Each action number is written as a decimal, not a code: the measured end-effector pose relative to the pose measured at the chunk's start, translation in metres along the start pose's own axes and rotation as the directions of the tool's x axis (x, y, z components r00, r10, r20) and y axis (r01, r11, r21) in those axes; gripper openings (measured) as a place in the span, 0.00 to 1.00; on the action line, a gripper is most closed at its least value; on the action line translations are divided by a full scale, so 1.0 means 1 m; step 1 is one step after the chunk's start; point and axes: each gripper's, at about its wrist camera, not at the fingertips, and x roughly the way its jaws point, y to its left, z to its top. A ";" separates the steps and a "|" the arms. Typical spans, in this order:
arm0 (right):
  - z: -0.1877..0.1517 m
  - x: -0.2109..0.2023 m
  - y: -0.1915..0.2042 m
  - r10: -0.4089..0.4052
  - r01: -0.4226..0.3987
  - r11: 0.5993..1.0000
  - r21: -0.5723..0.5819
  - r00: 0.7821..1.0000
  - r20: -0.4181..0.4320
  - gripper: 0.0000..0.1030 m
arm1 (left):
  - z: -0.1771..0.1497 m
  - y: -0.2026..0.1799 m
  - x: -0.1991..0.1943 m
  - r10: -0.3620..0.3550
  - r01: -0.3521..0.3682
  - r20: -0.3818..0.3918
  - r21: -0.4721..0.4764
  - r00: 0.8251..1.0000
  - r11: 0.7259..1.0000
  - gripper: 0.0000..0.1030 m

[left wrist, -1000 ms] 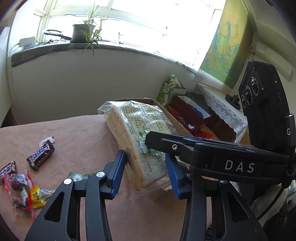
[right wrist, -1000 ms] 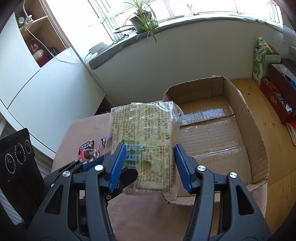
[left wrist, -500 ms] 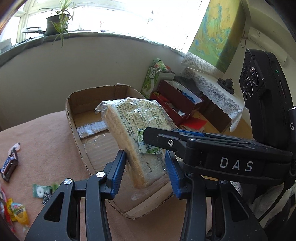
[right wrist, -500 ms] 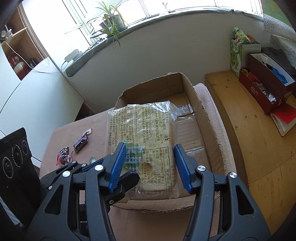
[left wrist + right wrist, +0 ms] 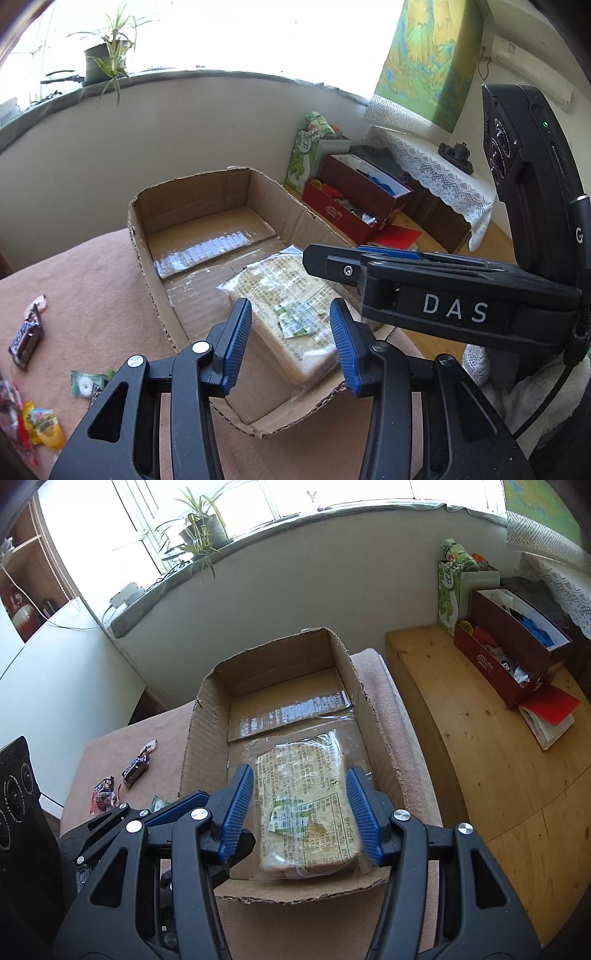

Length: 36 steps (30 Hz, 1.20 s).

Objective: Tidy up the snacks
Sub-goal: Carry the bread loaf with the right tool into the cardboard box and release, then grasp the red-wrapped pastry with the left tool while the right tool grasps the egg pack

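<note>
Bread pack (image 5: 308, 805) now lies flat on the floor of the cardboard box (image 5: 195, 746), in the near half, label up. Half a second ago it was aloft between both sets of pads; both tools have since let go.

Right gripper (image 5: 301, 808): jaws spread, blue pads flanking the pack at 9 and 3 o'clock, apparently above it rather than touching. Left gripper (image 5: 290, 338): jaws likewise spread, hovering over the near end of the pack (image 5: 291, 314); the right tool's body crosses this view at 3 o'clock.

Reading: placement of the first, bulkiest item looks complete; the far half of the box floor remains bare apart from a strip of tape.

Outward: on the pink cloth (image 5: 74, 288), at 9 o'clock from the box, wait a chocolate bar (image 5: 26, 341), a green mint packet (image 5: 86, 382) and bright candy bags (image 5: 40, 430) at 8 o'clock. These probably go in next.
</note>
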 end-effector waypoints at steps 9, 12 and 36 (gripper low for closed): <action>-0.002 -0.014 0.016 -0.027 0.027 0.999 -0.025 0.999 0.029 0.54 | -0.003 0.006 -0.021 0.005 -0.005 0.039 -0.008 0.999 1.000 0.41; -0.004 -0.016 0.022 -0.033 0.034 0.999 -0.035 0.999 0.033 0.54 | -0.005 0.007 -0.029 0.012 -0.012 0.053 -0.004 0.999 1.000 0.41; -0.055 -0.020 0.147 0.017 -0.001 0.957 -0.289 0.998 0.054 0.74 | -0.078 0.131 -0.133 0.276 -0.252 0.099 -0.208 0.956 0.945 0.57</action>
